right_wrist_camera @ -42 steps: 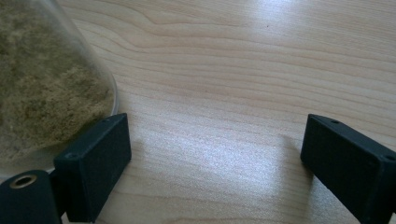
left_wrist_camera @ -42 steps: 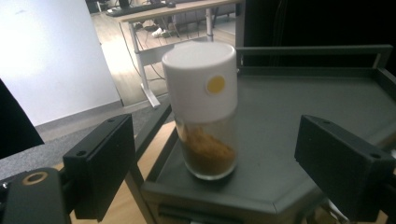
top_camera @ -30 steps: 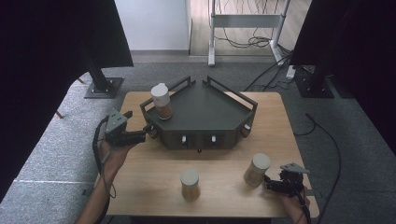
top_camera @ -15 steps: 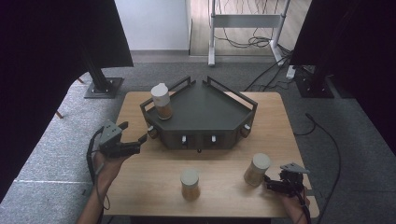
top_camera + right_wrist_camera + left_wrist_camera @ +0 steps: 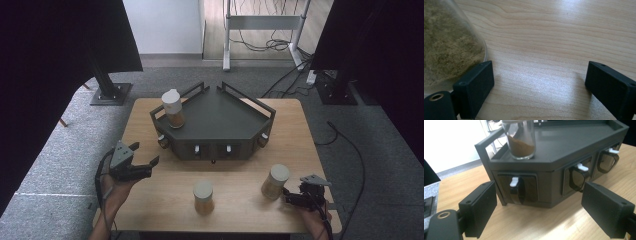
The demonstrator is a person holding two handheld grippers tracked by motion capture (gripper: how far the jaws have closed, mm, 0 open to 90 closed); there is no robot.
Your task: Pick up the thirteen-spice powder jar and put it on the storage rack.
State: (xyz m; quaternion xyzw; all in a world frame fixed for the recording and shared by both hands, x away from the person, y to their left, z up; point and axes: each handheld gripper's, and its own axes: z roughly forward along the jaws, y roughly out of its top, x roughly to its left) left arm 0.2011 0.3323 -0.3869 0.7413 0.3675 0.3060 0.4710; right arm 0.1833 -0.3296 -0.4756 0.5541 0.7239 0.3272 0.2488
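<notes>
One jar of brown powder already stands on the dark grey rack, at its rear left corner; two more jars wait on the wooden table in front of it. The work, judged from this layout, looks about a third done: one jar set up on top, two yet to be lifted.

The left gripper hovers over the table's left edge with its jaws spread wide and nothing between them. In the left gripper view its jaws frame the rack's left front corner, where a small dark drawer with a white tab sits straight ahead and apart from the pads (whether that drawer is the aim cannot be told). The placed jar rises above it on the rack's top.

The right gripper lies low at the table's near right corner, jaws also apart and empty. The right-hand jar stands just beside it; in the right gripper view the jar's glass wall sits outside the left pad, near or touching its outer face, not between the jaws. To take it, the gripper would need to shift sideways until the jar stands in the gap.

The middle jar stands alone near the front edge, between the two grippers and well apart from both.
</notes>
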